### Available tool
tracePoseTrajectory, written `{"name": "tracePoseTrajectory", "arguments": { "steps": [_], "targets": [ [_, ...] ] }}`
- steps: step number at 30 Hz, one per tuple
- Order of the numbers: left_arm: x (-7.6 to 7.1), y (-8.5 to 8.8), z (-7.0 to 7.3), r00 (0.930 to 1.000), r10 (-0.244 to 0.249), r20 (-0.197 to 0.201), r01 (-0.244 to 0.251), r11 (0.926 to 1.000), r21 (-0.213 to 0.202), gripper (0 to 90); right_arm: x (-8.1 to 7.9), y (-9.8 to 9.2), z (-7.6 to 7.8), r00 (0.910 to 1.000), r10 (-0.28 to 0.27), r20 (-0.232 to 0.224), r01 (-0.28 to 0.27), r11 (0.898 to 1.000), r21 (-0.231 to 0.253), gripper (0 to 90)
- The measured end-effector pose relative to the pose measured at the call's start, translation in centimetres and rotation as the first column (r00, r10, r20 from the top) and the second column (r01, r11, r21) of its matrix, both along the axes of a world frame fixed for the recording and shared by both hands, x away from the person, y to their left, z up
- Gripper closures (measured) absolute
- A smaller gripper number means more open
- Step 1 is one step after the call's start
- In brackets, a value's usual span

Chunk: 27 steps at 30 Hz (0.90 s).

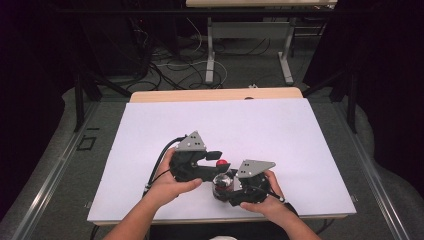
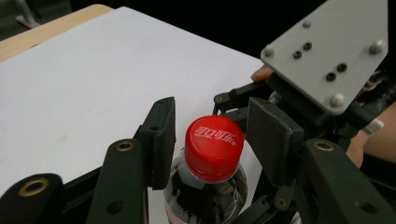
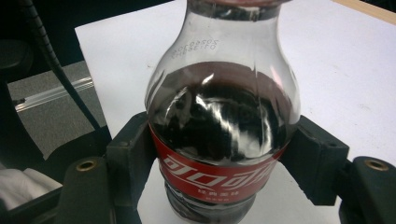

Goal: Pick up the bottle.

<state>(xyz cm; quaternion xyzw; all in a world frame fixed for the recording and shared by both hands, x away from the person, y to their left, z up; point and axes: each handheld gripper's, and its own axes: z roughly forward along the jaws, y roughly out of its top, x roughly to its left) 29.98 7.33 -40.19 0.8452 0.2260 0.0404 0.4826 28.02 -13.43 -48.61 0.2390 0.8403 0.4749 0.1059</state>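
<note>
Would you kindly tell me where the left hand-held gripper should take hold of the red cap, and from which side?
Grip the red cap on its ribbed side wall, coming from above with one jaw on each side. The bottle stands upright, clamped at its label by the right hand-held gripper, and the left hand-held gripper already straddles the cap, open.

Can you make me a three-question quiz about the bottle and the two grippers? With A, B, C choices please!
1. Where does the bottle stand?
A. near the table's front edge
B. on the floor
C. at the far edge

2. What colour is the cap?
A. blue
B. red
C. green

3. What is the right gripper doing?
A. lying open, away from the bottle
B. clamping the bottle's body
C. holding the cap

Answers: 1 A, the bottle is close to the person's hands; 2 B, the cap shows red between the left gripper's jaws; 3 B, both jaws press the label.
</note>
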Motion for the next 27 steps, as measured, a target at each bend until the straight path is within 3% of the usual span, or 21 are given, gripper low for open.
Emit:
{"name": "tracePoseTrajectory", "arguments": {
  "steps": [5, 11, 14, 15, 16, 18, 21, 24, 25, 27],
  "targets": [
    [0.6, -0.3, -0.3, 0.9991, -0.041, 0.002, 0.041, 0.9991, -0.001, 54.2, -0.1, 0.1, 0.0, 0.9999, 0.012, 0.0, -0.012, 1.0, -0.008, 30.5],
    [0.5, -1.0, -0.8, 0.9994, -0.034, -0.001, 0.034, 0.9994, -0.008, 60.5, -0.1, 0.2, -0.1, 0.9999, 0.016, 0.004, -0.016, 1.0, -0.012, 30.6],
    [0.0, -1.4, -0.9, 0.9996, 0.024, 0.015, -0.023, 0.9997, -0.01, 60.8, -0.1, 0.2, -0.1, 0.9999, 0.012, 0.006, -0.012, 1.0, -0.013, 30.6],
    [-0.2, -1.5, -0.8, 0.9981, 0.061, -0.003, -0.061, 0.9981, -0.001, 61.0, 0.0, 0.2, -0.1, 1.0, 0.007, 0.006, -0.007, 1.0, -0.013, 30.6],
    [-0.2, -1.5, -0.8, 0.9981, 0.061, -0.003, -0.061, 0.9981, -0.001, 61.1, 0.0, 0.2, -0.2, 0.9999, 0.001, 0.011, -0.001, 1.0, -0.012, 30.5],
    [-0.5, -1.8, -0.8, 0.9934, 0.114, -0.006, -0.114, 0.9934, -0.011, 61.1, -0.1, 0.2, -0.1, 1.0, -0.001, 0.003, 0.001, 1.0, -0.016, 30.5],
    [-0.6, -2.0, -0.7, 0.9878, 0.156, -0.004, -0.156, 0.9878, 0.002, 61.2, -0.1, 0.2, -0.2, 1.0, -0.009, 0.003, 0.009, 1.0, -0.012, 30.6],
    [-0.6, -2.2, -0.5, 0.9871, 0.159, -0.022, -0.159, 0.9873, 0.003, 59.3, 0.0, 0.1, -0.1, 0.9999, -0.012, 0.005, 0.012, 1.0, -0.006, 30.5],
    [-0.5, -2.1, -0.4, 0.989, 0.146, -0.025, -0.146, 0.9893, 0.004, 50.6, -0.1, 0.1, -0.1, 1.0, -0.007, 0.007, 0.007, 1.0, -0.008, 30.6],
    [-0.4, -1.8, -0.3, 0.9917, 0.125, -0.027, -0.126, 0.992, -0.013, 48.4, -0.1, 0.1, -0.1, 1.0, -0.006, 0.005, 0.006, 1.0, -0.007, 30.5]
  ]
}}
